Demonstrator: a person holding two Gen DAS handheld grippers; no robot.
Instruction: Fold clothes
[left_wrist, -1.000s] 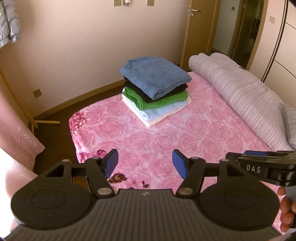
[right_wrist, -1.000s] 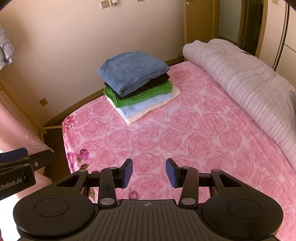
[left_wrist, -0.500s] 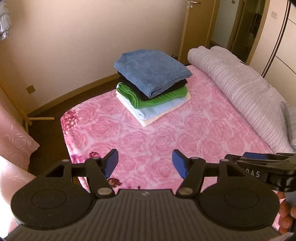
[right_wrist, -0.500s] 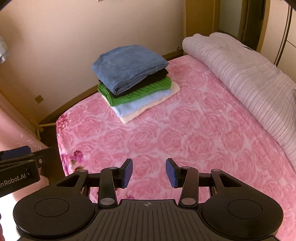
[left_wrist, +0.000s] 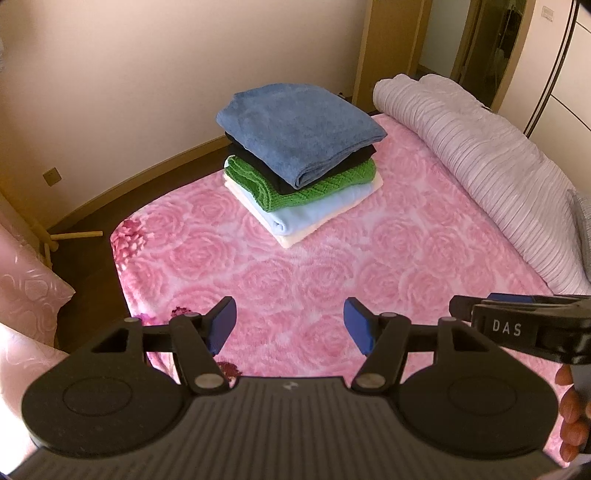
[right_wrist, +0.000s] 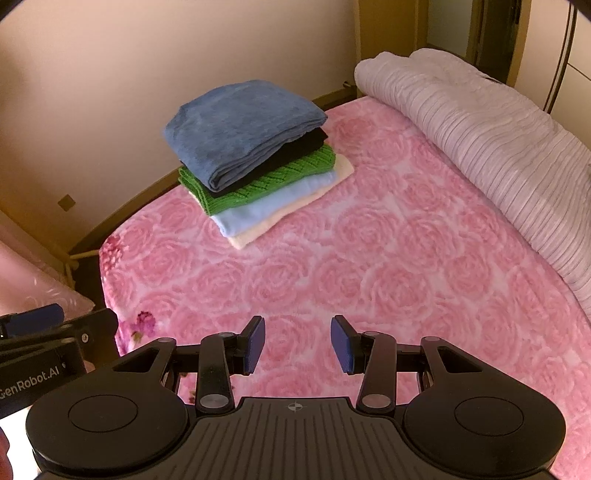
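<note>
Plush rose-patterned bedspread (left_wrist: 295, 266), folded stack (left_wrist: 299, 158)

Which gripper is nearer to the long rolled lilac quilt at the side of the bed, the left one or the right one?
Right. The right gripper hangs open over the pink bedspread on the side toward the rolled quilt; the left gripper, also open, sits on the far side of it.

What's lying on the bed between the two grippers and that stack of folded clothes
Nothing: in both wrist views only bare pink rose blanket lies between the open left gripper, the open right gripper and the stack of folded clothes.
</note>
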